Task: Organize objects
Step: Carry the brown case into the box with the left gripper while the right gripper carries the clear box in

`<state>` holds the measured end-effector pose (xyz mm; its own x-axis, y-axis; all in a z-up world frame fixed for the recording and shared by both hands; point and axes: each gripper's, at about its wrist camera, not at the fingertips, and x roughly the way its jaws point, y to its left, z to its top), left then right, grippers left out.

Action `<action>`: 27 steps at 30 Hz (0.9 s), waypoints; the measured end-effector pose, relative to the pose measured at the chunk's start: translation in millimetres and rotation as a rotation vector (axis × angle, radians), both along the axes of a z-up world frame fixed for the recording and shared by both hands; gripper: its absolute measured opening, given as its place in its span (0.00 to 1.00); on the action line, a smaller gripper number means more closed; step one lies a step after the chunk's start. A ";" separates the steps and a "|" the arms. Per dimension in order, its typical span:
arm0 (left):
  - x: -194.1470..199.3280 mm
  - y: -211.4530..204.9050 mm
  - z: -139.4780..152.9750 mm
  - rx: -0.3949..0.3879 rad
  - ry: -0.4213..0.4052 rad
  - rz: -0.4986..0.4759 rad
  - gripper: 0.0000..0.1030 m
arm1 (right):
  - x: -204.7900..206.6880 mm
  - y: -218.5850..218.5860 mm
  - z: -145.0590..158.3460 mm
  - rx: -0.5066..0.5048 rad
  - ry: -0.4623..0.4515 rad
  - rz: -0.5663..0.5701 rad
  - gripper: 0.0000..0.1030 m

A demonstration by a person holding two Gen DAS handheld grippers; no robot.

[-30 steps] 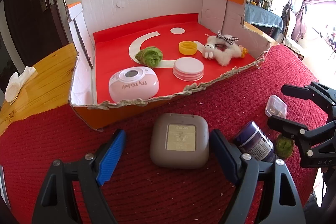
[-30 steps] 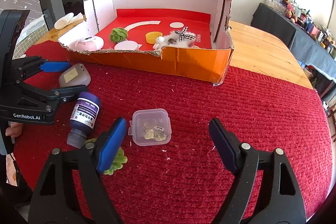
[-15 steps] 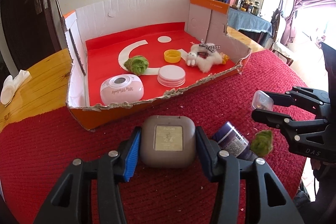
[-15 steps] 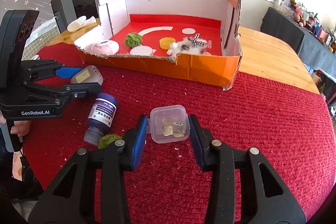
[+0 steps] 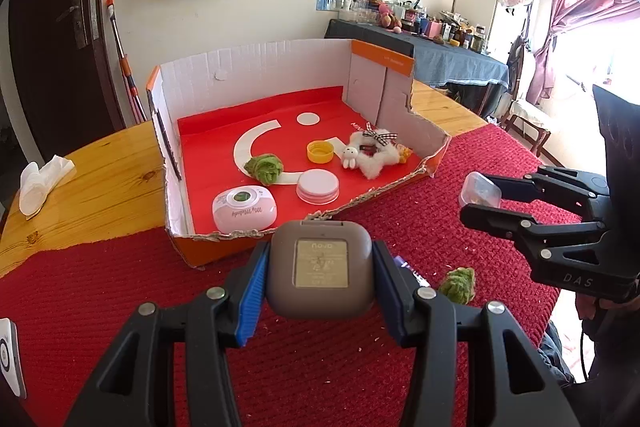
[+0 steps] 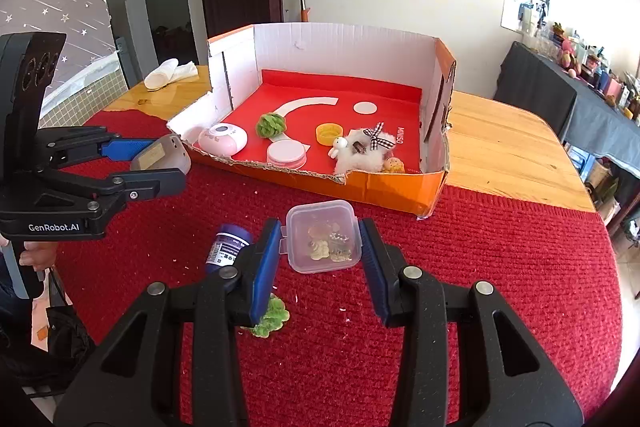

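Red knitted cloth [image 6: 480, 267] covers the near part of the wooden table, and above it both claws carry loads; the left gripper [image 5: 320, 279] is closed on a grey rounded case [image 5: 320, 267], blue pads pressing its two sides, held just short of the torn front edge of the cardboard box [image 5: 256, 99]; the right gripper [image 6: 320, 251] is clamped on a small clear lidded tub [image 6: 322, 235] with little trinkets inside. Both loads hang clear of the cloth, near the box but not yet over it. Left on the cloth are a purple bottle [image 6: 228, 247] lying on its side and a green fuzzy ball [image 5: 458, 279]. The likely trouble: the case is smooth and rounded, so a tilt could let it slide from the pads; the tub's thin walls might flex and pop the lid; a low carry could snag the ragged box lip or knock the pink device [image 5: 244, 211] just behind it.
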<state>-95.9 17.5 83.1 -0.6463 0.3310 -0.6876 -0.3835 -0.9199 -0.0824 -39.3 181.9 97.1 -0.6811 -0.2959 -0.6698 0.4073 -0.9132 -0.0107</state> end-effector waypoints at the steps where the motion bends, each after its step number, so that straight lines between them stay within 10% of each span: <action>1: 0.6 -0.6 0.2 0.000 0.000 0.002 0.50 | -0.4 0.1 -0.4 0.000 -0.002 0.000 0.37; 27: -124.4 23.3 34.0 -0.136 -0.053 0.017 0.51 | -126.4 -37.8 55.6 0.152 -0.024 0.002 0.37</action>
<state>-220.3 40.8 117.0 -0.6130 0.2215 -0.7584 -0.3661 -0.9303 0.0242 -165.7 144.1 152.7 -0.6634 -0.1915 -0.7233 0.4114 -0.9009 -0.1387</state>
